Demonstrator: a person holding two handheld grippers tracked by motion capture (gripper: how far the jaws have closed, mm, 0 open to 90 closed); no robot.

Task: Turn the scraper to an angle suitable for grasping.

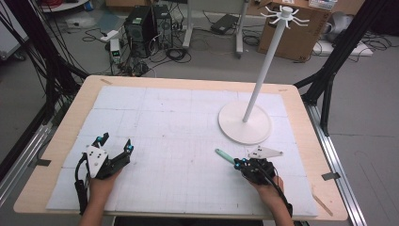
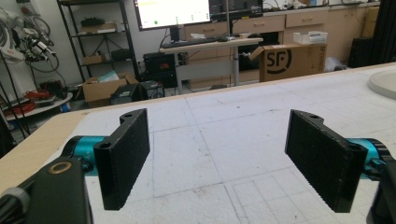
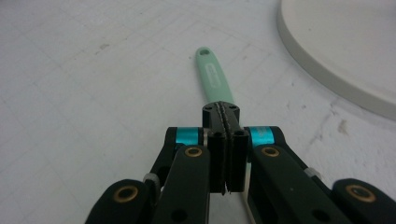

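Observation:
A mint-green tool handle [image 1: 225, 157] with a hole at its far end lies low over the white mat, pointing up and left. My right gripper [image 1: 240, 163] is shut on its near end. In the right gripper view the black jaws meet at the right gripper's tip [image 3: 221, 109], and the green handle [image 3: 212, 77] sticks out beyond them; the rest of the tool is hidden under the jaws. My left gripper [image 1: 115, 143] rests at the front left of the mat. Its jaws stand wide apart, with nothing at the left gripper's middle [image 2: 219, 154] except bare mat.
A white stand's round base [image 1: 244, 123] sits just beyond the right gripper, with a tall pole [image 1: 266, 66] and a ring of hooks [image 1: 284, 14] on top. The base's rim [image 3: 336, 79] lies close on the right. The wooden table edge [image 1: 61, 136] borders the mat.

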